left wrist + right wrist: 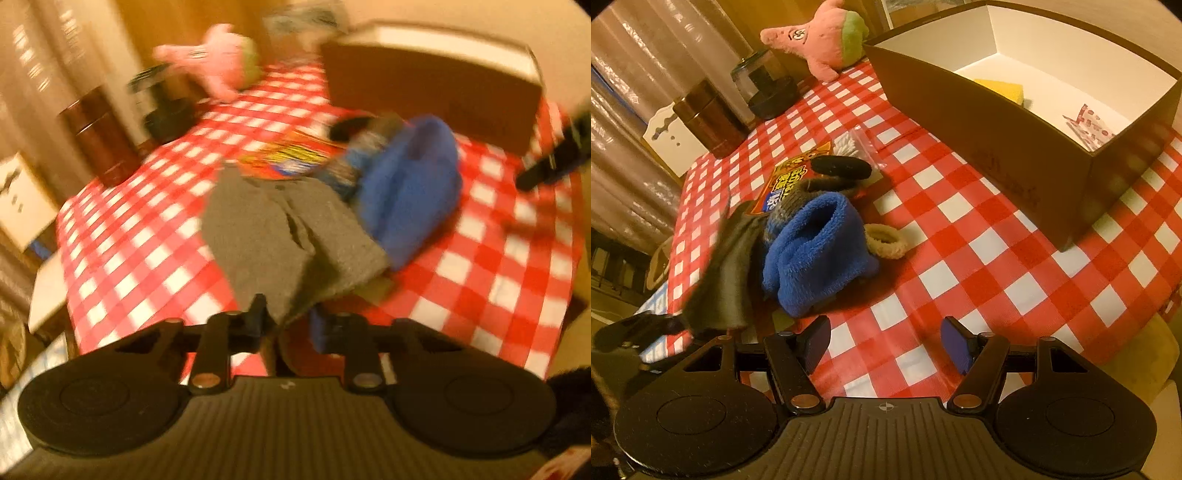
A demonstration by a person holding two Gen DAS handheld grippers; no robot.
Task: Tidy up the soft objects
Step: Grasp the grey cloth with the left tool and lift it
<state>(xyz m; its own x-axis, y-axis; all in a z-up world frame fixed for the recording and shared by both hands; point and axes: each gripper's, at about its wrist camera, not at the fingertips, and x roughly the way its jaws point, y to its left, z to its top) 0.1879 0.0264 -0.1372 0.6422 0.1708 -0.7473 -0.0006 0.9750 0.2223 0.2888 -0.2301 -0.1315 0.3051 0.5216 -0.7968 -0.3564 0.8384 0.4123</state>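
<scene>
My left gripper (290,319) is shut on a corner of a grey cloth (280,232), lifted off the red checked table; the cloth also shows in the right wrist view (720,273), with the left gripper (646,328) at its lower end. A blue fluffy sock (410,188) lies beside the cloth, also in the right wrist view (816,251). My right gripper (884,345) is open and empty over the cloth-covered table, just in front of the blue sock. A brown box (997,147) with a white inside stands at the back right. A pink plush star (823,40) lies at the far edge.
A beige hair tie (886,240) and a black one (842,166) lie by the sock, on a colourful packet (790,181). A clear bag (864,144) lies near. Brown jar (709,118) and glass jar (764,88) stand back left. The box holds a yellow sponge (1001,88) and a packet (1089,127).
</scene>
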